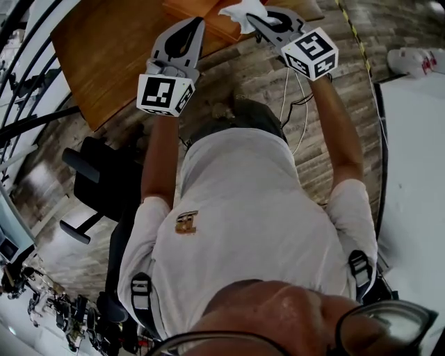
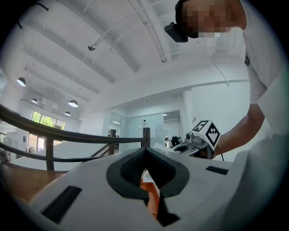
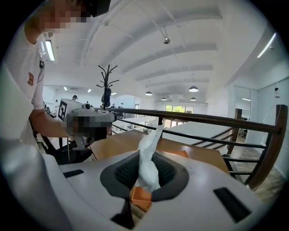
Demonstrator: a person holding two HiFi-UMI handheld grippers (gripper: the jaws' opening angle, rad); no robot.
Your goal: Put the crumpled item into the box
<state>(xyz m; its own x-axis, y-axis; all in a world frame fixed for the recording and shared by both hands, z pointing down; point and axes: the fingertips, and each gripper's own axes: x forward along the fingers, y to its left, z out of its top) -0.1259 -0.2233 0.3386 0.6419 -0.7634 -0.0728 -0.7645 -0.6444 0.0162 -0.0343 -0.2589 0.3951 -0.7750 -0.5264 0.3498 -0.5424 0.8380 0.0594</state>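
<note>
My right gripper [image 1: 254, 18] is shut on the crumpled white item [image 1: 243, 12], a twisted piece of paper. In the right gripper view the paper [image 3: 147, 164] stands up between the dark pads, with the orange box [image 3: 141, 197] showing just below the jaws. In the head view the box [image 1: 206, 17] lies on the wooden table [image 1: 104, 55] at the top edge, under both grippers. My left gripper [image 1: 199, 21] is beside it to the left. It is shut, its tips meeting with nothing between them [image 2: 145, 151]. Orange from the box [image 2: 151, 188] shows through its gap.
A black office chair [image 1: 97, 182] stands left of the person. A white surface [image 1: 417, 181] runs along the right side. Cables [image 1: 297, 104] lie on the wooden floor. A dark railing [image 3: 203, 119] crosses behind the table, and a coat stand [image 3: 107, 85] is far off.
</note>
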